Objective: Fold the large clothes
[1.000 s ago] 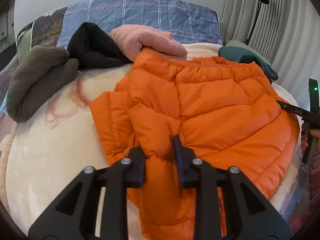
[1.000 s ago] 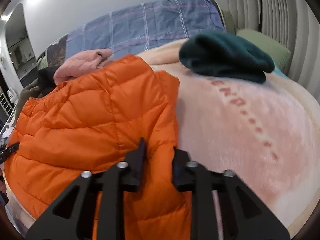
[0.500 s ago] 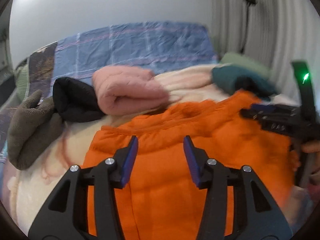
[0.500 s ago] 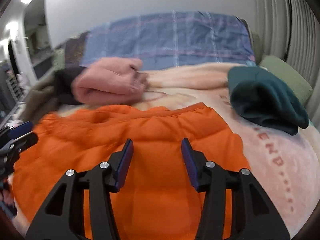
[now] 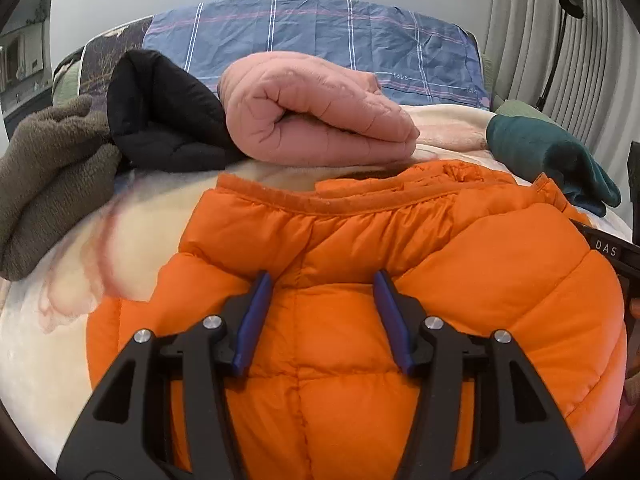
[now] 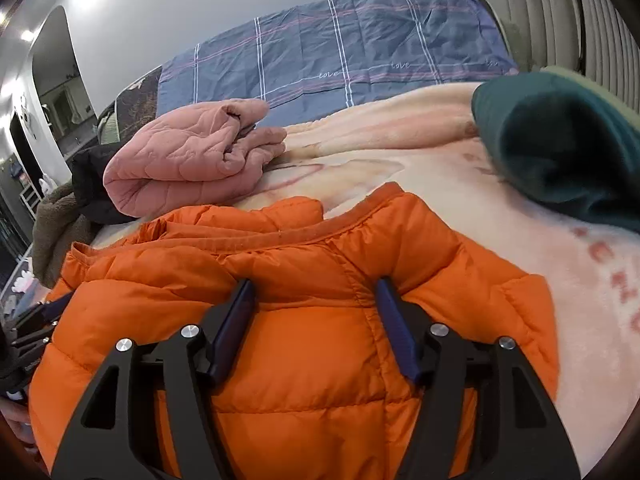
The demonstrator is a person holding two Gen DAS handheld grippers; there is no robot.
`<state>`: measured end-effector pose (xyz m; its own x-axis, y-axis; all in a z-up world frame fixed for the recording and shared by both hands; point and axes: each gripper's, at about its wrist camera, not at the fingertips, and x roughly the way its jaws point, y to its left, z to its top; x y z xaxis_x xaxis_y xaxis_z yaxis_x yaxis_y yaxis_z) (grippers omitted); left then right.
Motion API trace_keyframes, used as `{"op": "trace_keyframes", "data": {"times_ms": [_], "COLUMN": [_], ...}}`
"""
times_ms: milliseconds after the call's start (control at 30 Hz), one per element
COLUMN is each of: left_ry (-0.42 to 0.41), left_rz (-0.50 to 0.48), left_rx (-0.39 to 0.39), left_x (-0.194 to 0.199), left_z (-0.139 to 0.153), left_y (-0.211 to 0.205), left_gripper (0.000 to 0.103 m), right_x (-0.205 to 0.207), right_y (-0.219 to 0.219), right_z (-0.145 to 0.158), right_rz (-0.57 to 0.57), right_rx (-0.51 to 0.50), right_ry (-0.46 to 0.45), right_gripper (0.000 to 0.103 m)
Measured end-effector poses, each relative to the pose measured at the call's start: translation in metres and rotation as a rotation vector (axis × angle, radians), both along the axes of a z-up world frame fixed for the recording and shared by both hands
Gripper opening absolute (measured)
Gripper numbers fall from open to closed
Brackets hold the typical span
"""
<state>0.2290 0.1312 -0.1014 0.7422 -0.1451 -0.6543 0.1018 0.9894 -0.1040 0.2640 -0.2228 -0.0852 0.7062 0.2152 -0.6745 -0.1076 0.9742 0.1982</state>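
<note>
Bright, sharp — fisheye-warped, vignetted edges

We see the jacket (image 5: 360,264), a bright orange quilted puffer, lying folded on the cream blanket (image 5: 72,320) (its puffed panels bulge upward). Its ribbed trim edge (image 6: 280,236) runs across the far side, with a second layer of orange fabric showing just beyond it, so at least 2 layers are stacked. In the right wrist view the jacket (image 6: 312,344) fills the near half, its right edge resting on the blanket.
</note>
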Motion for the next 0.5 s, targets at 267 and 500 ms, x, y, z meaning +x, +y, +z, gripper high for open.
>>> {"op": "trace_keyframes", "data": {"times_ms": [267, 500], "left_ry": [0.023, 0.042], "left_rz": [0.006, 0.001], "left_rx": [0.001, -0.012], "left_x": [0.007, 0.011], "left_z": [-0.003, -0.006], "left_y": [0.003, 0.004], "left_gripper": [0.055, 0.055], "right_x": [0.006, 0.008], "right_y": [0.004, 0.006], "right_z": [-0.007, -0.010], "right_rz": [0.009, 0.006], "right_rx": [-0.019, -0.035], "right_ry": [0.032, 0.042], "right_gripper": [0.065, 0.065]}}
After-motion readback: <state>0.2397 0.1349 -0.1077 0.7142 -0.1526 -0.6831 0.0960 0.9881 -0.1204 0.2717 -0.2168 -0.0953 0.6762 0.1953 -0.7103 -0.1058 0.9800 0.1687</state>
